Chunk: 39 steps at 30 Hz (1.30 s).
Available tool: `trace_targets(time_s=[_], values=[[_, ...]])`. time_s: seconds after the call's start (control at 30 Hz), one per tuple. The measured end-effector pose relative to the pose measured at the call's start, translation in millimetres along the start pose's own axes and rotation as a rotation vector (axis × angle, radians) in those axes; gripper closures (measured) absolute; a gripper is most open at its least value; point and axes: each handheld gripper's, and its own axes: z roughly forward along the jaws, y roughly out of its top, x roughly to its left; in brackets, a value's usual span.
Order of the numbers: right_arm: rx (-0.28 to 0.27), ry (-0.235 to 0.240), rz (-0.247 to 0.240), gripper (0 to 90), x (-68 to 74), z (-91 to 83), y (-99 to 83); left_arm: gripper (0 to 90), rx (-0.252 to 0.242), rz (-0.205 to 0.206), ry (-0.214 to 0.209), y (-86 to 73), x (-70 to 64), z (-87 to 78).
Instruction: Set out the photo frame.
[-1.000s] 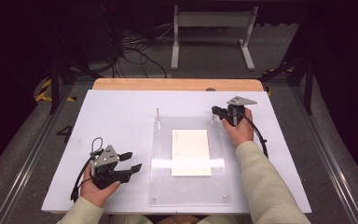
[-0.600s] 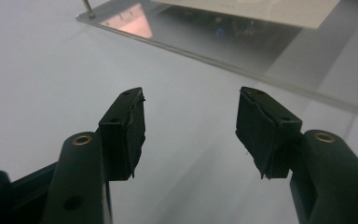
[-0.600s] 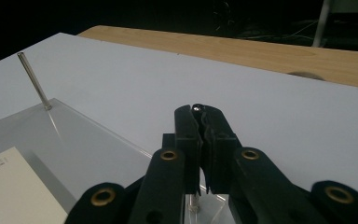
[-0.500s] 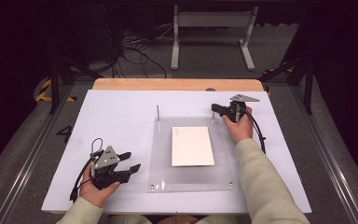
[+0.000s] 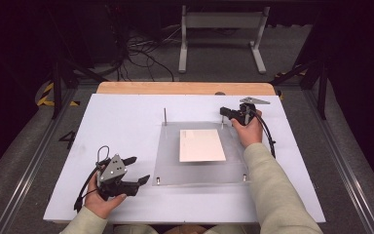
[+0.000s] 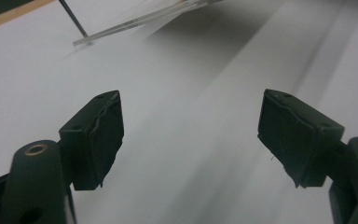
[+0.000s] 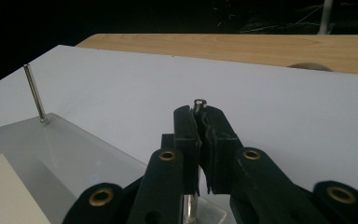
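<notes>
A clear acrylic plate (image 5: 170, 161) lies in the middle of the white table, with a sheet of white paper (image 5: 201, 145) on it. A thin metal pin (image 5: 165, 116) stands upright at its far left corner. My right gripper (image 5: 222, 113) is at the far right corner, shut on the upright pin there (image 7: 199, 103), whose tip shows just above the jaws. My left gripper (image 5: 141, 168) rests open near the plate's front left corner with nothing between its fingers (image 6: 98, 135). In the right gripper view the plate (image 7: 74, 149) and paper (image 7: 0, 191) lie at the lower left.
Short studs sit at the plate's front corners (image 5: 158, 181) (image 5: 245, 177). A wooden strip (image 5: 185, 88) runs along the table's far edge. Cables and a metal stand (image 5: 221, 29) are on the dark floor beyond. The plate's edge (image 6: 135, 21) shows far off in the left gripper view.
The plate and paper now look smaller, and the plate's near edge has drawn back from the table's front. My right gripper shifted slightly left at the far right pin. The left gripper stayed put.
</notes>
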Motion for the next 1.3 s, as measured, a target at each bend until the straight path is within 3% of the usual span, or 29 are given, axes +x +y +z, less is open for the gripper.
trace_targets(time_s=[0.13,0.33,0.4,0.43,0.67,0.93,1.0,1.1,1.2,1.3], values=[[0.013,-0.002,-0.001,84.6,0.6,1.3,0.4,20.6,-0.027,0.023,0.004,3.1,-2.4,2.2],[0.050,-0.018,-0.035,84.2,4.2,5.0,1.1,20.2,-0.121,0.097,-0.001,16.0,-14.5,9.9],[0.055,-0.013,-0.033,84.1,4.5,5.4,1.0,20.7,-0.112,0.142,0.005,19.6,-20.7,13.5],[0.055,-0.013,-0.033,84.1,4.5,5.4,1.0,21.1,-0.112,0.142,0.005,19.6,-20.7,13.5],[0.065,-0.014,-0.032,84.3,4.1,6.6,1.2,25.1,-0.158,0.239,-0.046,32.8,-43.5,22.9],[0.063,-0.006,-0.020,84.3,2.5,6.1,1.1,40.5,-0.181,0.232,-0.088,36.7,-46.2,23.5],[0.063,-0.003,-0.014,84.3,2.3,5.9,1.1,44.0,-0.187,0.232,-0.084,37.4,-47.0,24.5],[0.060,-0.004,-0.009,84.1,2.1,5.8,1.1,50.6,-0.206,0.243,-0.042,39.1,-46.5,23.6],[0.055,-0.015,-0.015,83.6,2.3,5.4,1.0,52.9,-0.213,0.219,-0.038,41.2,-43.6,21.7],[0.053,-0.024,-0.012,81.7,3.5,4.0,1.0,52.9,-0.210,0.225,-0.040,42.3,-43.0,21.5]])
